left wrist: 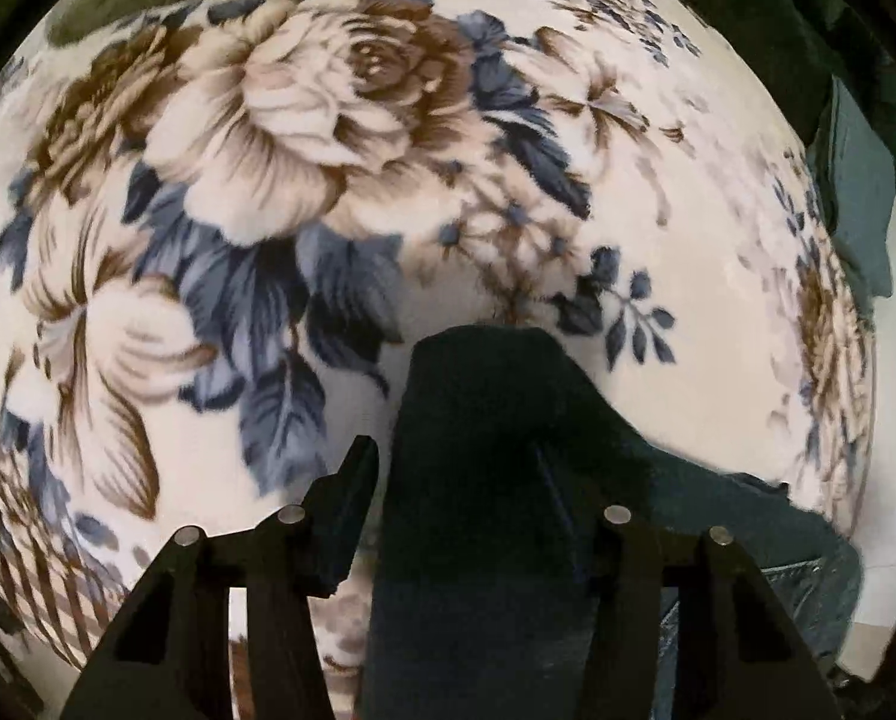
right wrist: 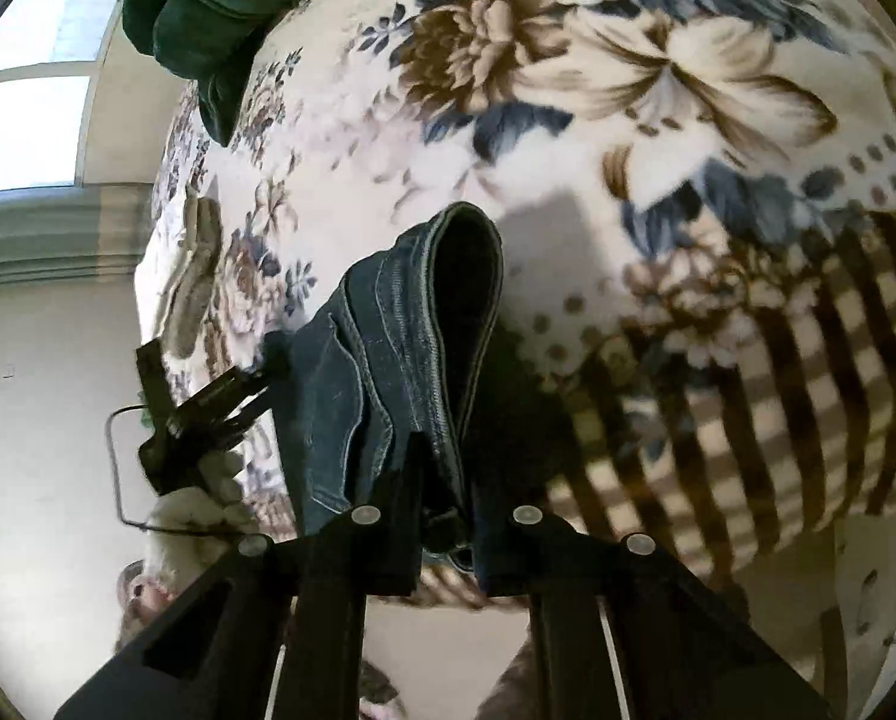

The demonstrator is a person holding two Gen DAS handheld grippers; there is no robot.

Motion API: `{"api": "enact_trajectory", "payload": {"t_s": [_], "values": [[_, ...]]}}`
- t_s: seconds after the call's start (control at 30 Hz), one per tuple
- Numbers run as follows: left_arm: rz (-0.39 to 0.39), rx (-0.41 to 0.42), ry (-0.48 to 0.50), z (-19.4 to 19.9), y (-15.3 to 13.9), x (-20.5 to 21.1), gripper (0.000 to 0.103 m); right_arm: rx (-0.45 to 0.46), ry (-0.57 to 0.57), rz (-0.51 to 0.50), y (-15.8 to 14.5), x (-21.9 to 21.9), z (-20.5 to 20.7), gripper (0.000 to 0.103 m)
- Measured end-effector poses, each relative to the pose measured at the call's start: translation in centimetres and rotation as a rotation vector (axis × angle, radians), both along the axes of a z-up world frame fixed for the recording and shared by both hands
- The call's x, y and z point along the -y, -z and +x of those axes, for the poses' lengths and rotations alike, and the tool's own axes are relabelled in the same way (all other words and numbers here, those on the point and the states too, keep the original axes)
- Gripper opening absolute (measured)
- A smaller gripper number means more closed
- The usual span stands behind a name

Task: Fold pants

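Observation:
The pants are dark blue jeans, lifted above a floral blanket. My right gripper is shut on a stitched edge of the jeans, and the denim hangs forward between its fingers. In the left wrist view my left gripper is shut on another part of the jeans, a dark fold that fills the gap between the fingers and trails off to the right. The left gripper also shows in the right wrist view, at the far side of the jeans.
The floral blanket covers the bed below both grippers. A dark green pillow or cloth lies at the bed's far end; it also shows in the left wrist view. A window and wall are to the left.

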State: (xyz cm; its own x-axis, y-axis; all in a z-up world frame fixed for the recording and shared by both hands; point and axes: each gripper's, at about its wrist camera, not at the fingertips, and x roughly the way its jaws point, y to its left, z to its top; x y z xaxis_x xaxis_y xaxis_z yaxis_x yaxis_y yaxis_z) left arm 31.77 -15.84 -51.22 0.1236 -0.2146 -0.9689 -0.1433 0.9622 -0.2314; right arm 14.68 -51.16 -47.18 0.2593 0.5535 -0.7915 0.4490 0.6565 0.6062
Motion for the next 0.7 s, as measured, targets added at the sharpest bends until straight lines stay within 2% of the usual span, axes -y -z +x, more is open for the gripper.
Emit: {"api": "enact_trajectory", "payload": {"t_s": [0.07,0.13,0.2,0.27,0.3,0.33,0.37,0.4,0.43,0.57,0.6,0.63,0.7], "values": [[-0.019,-0.002,0.006,-0.1,-0.2,-0.1,0.054,-0.046,-0.015,-0.011,0.8,0.3,-0.5,0.013],[-0.035,-0.001,0.025,0.1,-0.3,-0.1,0.055,-0.119,-0.077,-0.09,3.2,0.2,-0.6,0.013],[-0.025,-0.003,0.043,0.3,-0.5,-0.1,0.055,-0.191,-0.133,-0.133,5.3,0.1,-0.5,0.023],[-0.028,-0.007,0.053,0.2,-0.4,0.0,0.055,-0.169,-0.081,-0.091,5.5,1.1,-0.5,0.027],[-0.033,-0.008,0.055,0.3,-0.3,-0.1,0.055,-0.157,-0.065,-0.076,5.4,1.4,-0.5,0.036],[-0.037,-0.006,0.056,0.3,-0.2,0.0,0.055,-0.135,-0.038,-0.064,5.1,2.0,-0.5,0.05],[-0.041,-0.004,0.059,0.2,-0.1,-0.2,0.056,-0.102,-0.002,-0.06,4.7,2.5,-0.3,0.059],[-0.043,-0.003,0.06,0.1,0.0,-0.2,0.056,-0.066,0.038,-0.05,4.5,3.1,0.1,0.072],[-0.045,-0.003,0.058,0.2,0.1,-0.1,0.056,-0.045,0.056,-0.041,4.6,3.2,0.4,0.075],[-0.053,-0.002,0.045,0.3,0.0,-0.1,0.056,-0.05,0.008,0.118,7.7,2.3,3.8,0.073],[-0.056,-0.001,0.043,0.2,-0.1,-0.2,0.056,-0.055,-0.006,0.123,8.2,1.7,4.3,0.056],[-0.06,0.001,0.042,0.1,-0.3,-0.3,0.056,-0.046,-0.026,0.092,7.9,1.0,5.0,0.022],[-0.05,0.006,0.036,-0.3,-0.7,-0.9,0.056,-0.028,-0.058,0.02,6.5,0.0,5.8,0.019]]}}
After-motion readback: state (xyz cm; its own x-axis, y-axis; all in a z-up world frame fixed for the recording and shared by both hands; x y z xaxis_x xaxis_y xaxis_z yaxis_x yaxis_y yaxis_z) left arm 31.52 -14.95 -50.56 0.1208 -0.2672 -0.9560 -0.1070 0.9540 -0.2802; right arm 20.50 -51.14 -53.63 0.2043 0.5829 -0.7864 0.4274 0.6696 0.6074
